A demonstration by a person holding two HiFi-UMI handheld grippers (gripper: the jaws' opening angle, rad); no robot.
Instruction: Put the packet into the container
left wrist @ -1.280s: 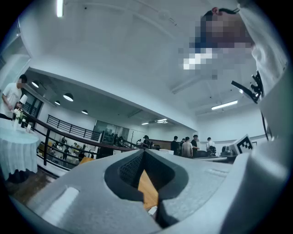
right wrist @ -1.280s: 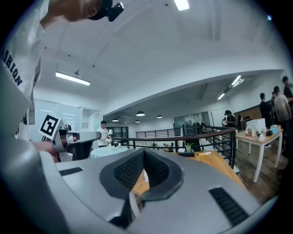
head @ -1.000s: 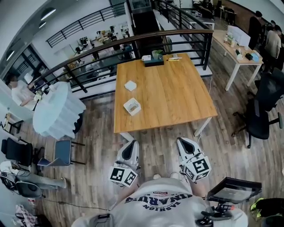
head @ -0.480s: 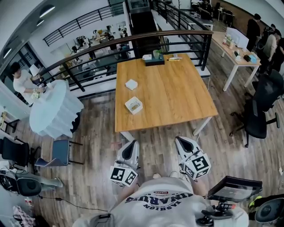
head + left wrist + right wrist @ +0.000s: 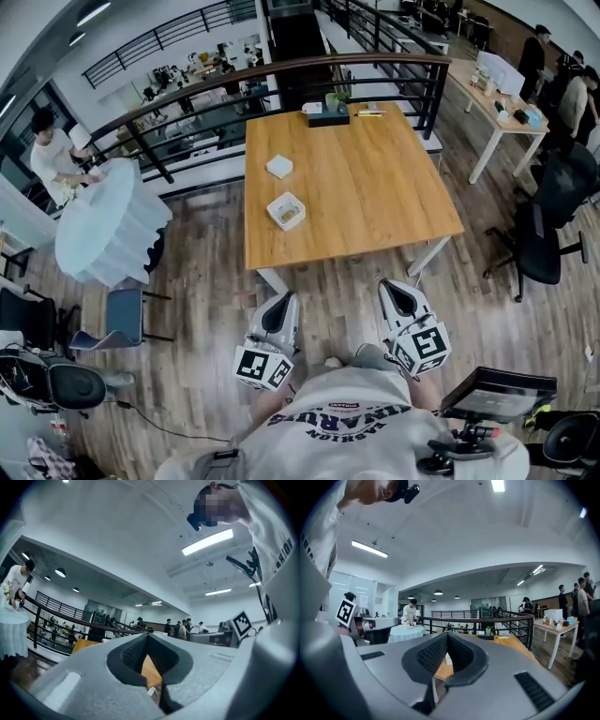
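We hold the left gripper [image 5: 283,300] and the right gripper [image 5: 388,289] level over the floor, just short of the bench [image 5: 375,197]. Both are clenched, jaw tips meeting, with nothing between them. The packet [image 5: 278,167] lies flat on the bench's left half. The open container [image 5: 286,211] sits near it, closer to us, the two apart.
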